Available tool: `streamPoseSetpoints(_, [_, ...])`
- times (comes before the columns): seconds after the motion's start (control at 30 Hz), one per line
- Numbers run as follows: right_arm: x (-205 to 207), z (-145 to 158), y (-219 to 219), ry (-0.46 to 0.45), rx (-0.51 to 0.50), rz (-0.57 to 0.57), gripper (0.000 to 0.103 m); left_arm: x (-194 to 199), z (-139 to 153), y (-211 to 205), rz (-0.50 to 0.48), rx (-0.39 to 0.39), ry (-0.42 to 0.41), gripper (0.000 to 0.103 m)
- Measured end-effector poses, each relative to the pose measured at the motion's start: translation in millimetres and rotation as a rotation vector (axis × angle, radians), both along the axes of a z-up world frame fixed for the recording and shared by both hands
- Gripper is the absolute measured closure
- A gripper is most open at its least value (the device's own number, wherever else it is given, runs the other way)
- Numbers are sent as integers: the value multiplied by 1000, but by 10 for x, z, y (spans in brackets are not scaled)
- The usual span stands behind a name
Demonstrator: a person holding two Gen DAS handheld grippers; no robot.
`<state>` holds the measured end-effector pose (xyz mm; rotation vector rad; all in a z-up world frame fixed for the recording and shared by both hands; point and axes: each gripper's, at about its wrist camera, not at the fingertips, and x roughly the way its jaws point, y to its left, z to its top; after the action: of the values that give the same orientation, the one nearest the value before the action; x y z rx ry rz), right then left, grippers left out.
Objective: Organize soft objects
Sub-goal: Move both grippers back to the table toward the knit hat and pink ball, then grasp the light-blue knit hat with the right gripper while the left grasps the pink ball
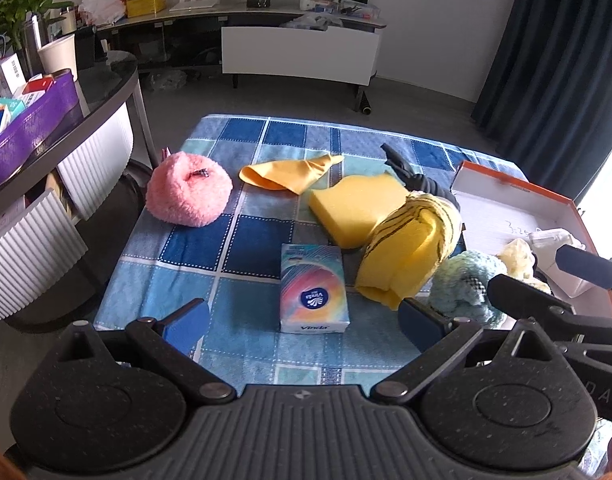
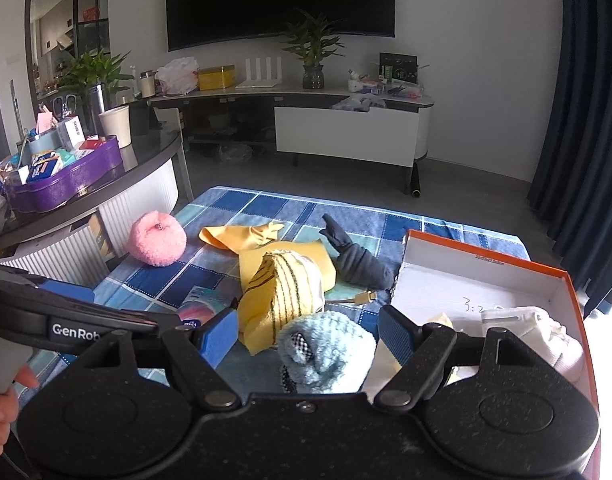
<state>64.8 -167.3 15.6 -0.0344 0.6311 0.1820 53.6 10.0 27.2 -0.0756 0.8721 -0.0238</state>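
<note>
Looking at this, the right gripper (image 2: 308,336) has its jaws spread wide with nothing in them, and the fluffy light-blue knit piece (image 2: 326,354) sits right between the blue pads, just beside the orange-rimmed box (image 2: 486,258). So I'd guess that's the next grab. The left gripper (image 1: 303,318) is wide open and empty too, hanging over the tissue pack (image 1: 312,286) on the blue checked cloth (image 1: 241,236).

Tips for doing it well: the knit thing is squishy, so go in deep and close around the bulk of it, not the fuzz on top, or it'll just slip out. Watch the yellow striped sock (image 2: 285,288) — it's touching or at least right up against the blue piece on the far side, so lift straight up first to avoid dragging it along. Then it's a short hop right into the box, which already has a white item (image 2: 534,330) and something pale yellow in it.

Still out on the cloth: the pink fluffy ball (image 1: 187,190), yellow sponge (image 1: 354,210), yellow cloth (image 1: 285,172) and dark sock (image 2: 358,260). Keep the left gripper out of the right one's path, they're pretty close together.
</note>
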Motion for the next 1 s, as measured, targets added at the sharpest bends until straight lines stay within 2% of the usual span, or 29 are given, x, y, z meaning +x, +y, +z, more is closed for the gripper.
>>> streamPoseSetpoints(0.3, [89, -165, -67, 53, 5, -18, 10, 20, -85, 195, 39, -15, 14, 0])
streamPoseSetpoints(0.67, [425, -533, -113, 181, 35, -7, 10, 134, -195, 740, 175, -1, 27, 0])
streamPoseSetpoints(0.7, [453, -565, -102, 189, 45, 3, 11, 156, -205, 791, 185, 8, 25, 0])
streamPoseSetpoints(0.8, [458, -582, -111, 176, 89, 12, 39, 280, -235, 968, 223, 19, 20, 0])
streamPoseSetpoints(0.87, [437, -559, -126, 160, 97, 10, 45, 380, -253, 1060, 234, 14, 15, 0])
streamPoseSetpoints(1.0, [371, -509, -173, 139, 95, -4, 45, 599, -256, 1108, 206, -5, -4, 0])
